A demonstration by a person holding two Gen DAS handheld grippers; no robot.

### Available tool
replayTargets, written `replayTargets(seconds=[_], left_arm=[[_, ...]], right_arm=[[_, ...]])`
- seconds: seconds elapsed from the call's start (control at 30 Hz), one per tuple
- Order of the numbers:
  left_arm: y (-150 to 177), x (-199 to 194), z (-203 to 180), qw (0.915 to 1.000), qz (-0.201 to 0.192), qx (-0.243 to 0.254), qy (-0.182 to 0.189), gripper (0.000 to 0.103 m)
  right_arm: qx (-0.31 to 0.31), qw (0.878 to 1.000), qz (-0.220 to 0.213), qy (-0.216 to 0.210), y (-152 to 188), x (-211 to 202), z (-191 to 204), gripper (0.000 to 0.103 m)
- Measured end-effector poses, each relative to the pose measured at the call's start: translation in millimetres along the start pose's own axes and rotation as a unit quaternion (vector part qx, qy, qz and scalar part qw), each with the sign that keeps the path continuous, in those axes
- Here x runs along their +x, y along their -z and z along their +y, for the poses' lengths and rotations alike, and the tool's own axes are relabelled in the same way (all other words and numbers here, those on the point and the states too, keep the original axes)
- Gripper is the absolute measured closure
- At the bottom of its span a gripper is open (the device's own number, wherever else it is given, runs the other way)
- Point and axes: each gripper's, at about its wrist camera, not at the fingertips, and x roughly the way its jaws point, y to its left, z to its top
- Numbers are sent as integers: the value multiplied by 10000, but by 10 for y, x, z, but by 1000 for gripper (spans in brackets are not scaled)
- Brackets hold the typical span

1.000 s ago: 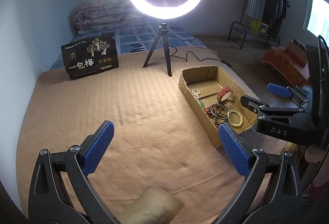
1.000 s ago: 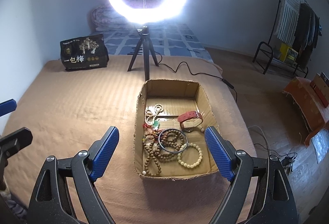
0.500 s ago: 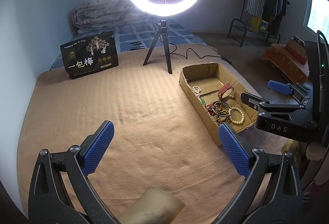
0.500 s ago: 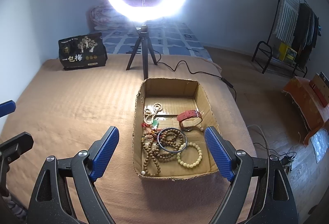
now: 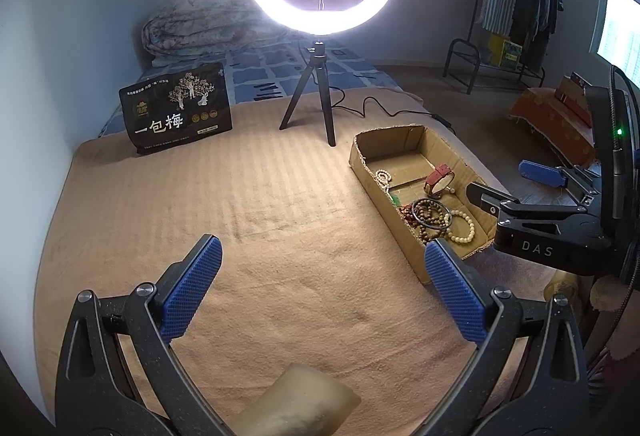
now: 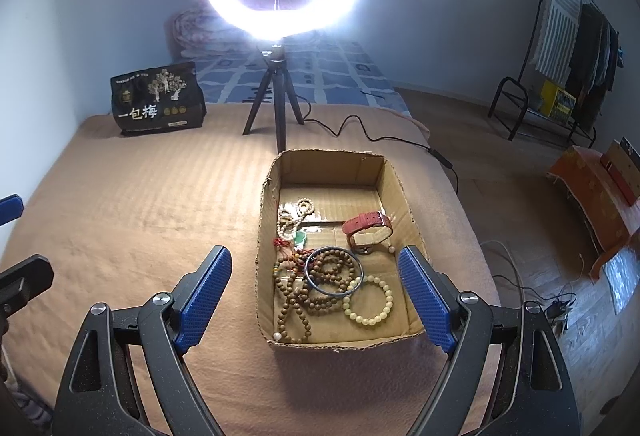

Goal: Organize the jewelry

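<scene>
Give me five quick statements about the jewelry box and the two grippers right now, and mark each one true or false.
1. The brown cardboard box holds all the jewelry. True.
2. The red leather watch lies on the tan blanket. False: it is inside the box.
3. The right gripper is open and holds nothing. True.
4. The left gripper is shut on the pale green bead bracelet. False: it is open and empty; the bracelet lies in the box.
5. The dark thin bangle rests on the brown wooden beads. True.
</scene>
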Motion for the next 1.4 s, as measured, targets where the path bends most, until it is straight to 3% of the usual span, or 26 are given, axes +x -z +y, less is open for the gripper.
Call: replayTargets(seconds=[1.4], left_arm=[[-1, -44, 5, 9999, -111, -15, -55, 0]], right_arm=[[-10, 10000, 70, 23, 56, 38, 12, 18]])
